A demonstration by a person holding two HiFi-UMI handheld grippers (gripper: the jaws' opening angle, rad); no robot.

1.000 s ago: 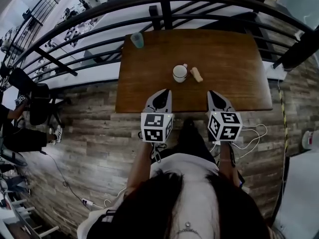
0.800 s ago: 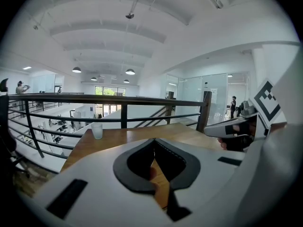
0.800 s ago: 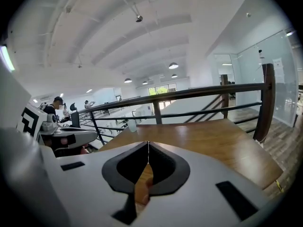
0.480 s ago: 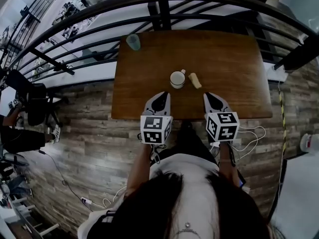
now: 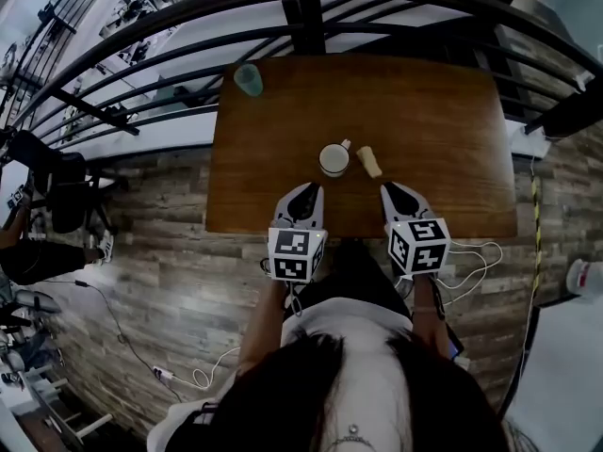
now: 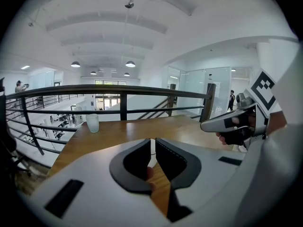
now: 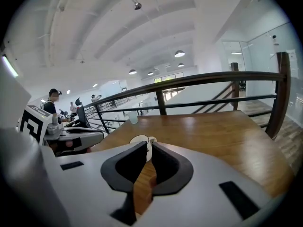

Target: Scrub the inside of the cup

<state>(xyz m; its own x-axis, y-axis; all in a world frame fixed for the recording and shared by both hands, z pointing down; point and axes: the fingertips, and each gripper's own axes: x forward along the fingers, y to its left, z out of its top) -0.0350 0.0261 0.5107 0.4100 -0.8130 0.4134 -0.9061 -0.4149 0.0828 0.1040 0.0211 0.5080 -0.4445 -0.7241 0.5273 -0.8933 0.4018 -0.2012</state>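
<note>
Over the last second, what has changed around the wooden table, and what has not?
The left gripper and right gripper dipped and edged forward over the near edge of the brown wooden table, jaws shut and empty. Nothing gripped or released. The white ceramic cup, tan oblong sponge and pale green tumbler stayed put.

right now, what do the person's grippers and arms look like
The left gripper and right gripper share pale grey wedge-shaped shells with black padded linings around the jaws. Each carries a white cube printed with black square markers. A white cable loops on the floor by the right one. The person wears a white top; no long sleeves show.
</note>
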